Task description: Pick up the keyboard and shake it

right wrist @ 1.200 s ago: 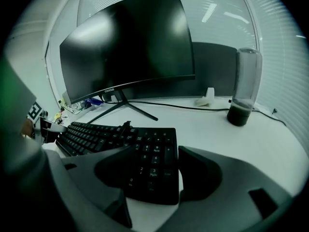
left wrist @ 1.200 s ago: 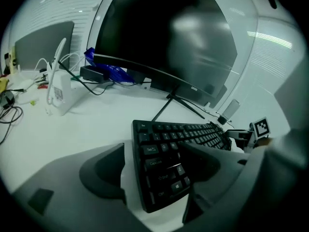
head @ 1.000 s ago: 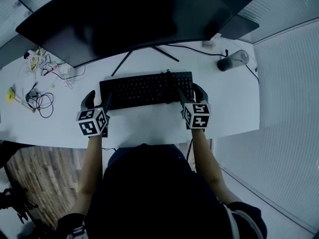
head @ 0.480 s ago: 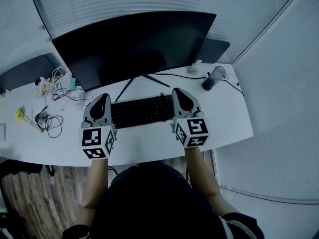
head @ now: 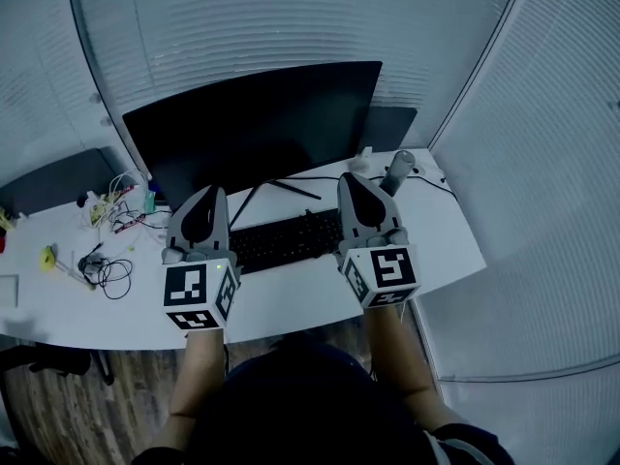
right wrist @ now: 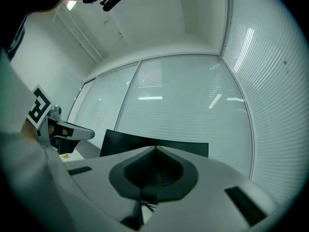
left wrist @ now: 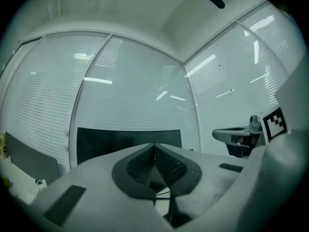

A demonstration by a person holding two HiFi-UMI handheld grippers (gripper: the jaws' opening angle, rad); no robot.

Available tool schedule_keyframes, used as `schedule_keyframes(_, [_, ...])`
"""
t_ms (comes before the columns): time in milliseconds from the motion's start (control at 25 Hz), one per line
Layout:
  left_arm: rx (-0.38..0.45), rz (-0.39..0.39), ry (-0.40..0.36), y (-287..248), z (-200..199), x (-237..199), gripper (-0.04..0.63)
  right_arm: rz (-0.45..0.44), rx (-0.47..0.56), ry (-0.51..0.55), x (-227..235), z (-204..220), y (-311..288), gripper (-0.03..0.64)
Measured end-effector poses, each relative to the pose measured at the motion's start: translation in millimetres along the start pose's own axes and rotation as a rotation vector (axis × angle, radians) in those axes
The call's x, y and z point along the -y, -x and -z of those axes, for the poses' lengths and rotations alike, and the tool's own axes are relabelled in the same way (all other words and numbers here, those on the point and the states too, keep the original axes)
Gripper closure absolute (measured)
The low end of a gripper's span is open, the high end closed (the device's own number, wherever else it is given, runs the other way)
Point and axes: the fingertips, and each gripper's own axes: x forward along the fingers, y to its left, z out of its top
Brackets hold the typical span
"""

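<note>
The black keyboard (head: 286, 240) lies flat on the white desk (head: 291, 294), in front of the monitor stand. My left gripper (head: 206, 192) hovers above the keyboard's left end, and my right gripper (head: 348, 176) hovers above its right end. Both are lifted off the desk and are shut, with nothing between the jaws. In the left gripper view the left gripper (left wrist: 155, 147) points level at the monitor (left wrist: 125, 138), its pads pressed together. The right gripper (right wrist: 155, 150) does the same in the right gripper view, facing the monitor (right wrist: 145, 144). Neither gripper touches the keyboard.
A wide dark monitor (head: 262, 124) stands behind the keyboard. Tangled cables (head: 107, 264) and a small yellow thing (head: 46, 256) lie at the desk's left. A dark cylinder (head: 397, 172) stands at the back right. Blinds cover the glass walls behind the desk.
A second ago both grippers stood open at the keyboard's two ends on the desk. They have since shut and risen, and the keyboard has stayed on the desk. The head view has tilted up.
</note>
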Motion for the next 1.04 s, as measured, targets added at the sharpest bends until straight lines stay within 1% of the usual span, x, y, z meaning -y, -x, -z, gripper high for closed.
schedule_keyframes(320, [0.008,0.013,0.007,16,-1,9,0.572,0.012,-0.006,-0.008,-6,-1,18,0.59])
schedule_keyframes(560, [0.021,0.015,-0.005,22,-7,11,0.572,0.005,-0.002,0.007,-9,-6,21,0.589])
schedule_keyframes(760, [0.025,0.021,0.01,24,-6,13,0.571,0.013,-0.009,0.002,-4,-5,26,0.591])
schedule_keyframes(1040, [0.019,-0.003,0.032,22,1,7,0.571,0.001,-0.021,0.027,-1,-1,29,0.591])
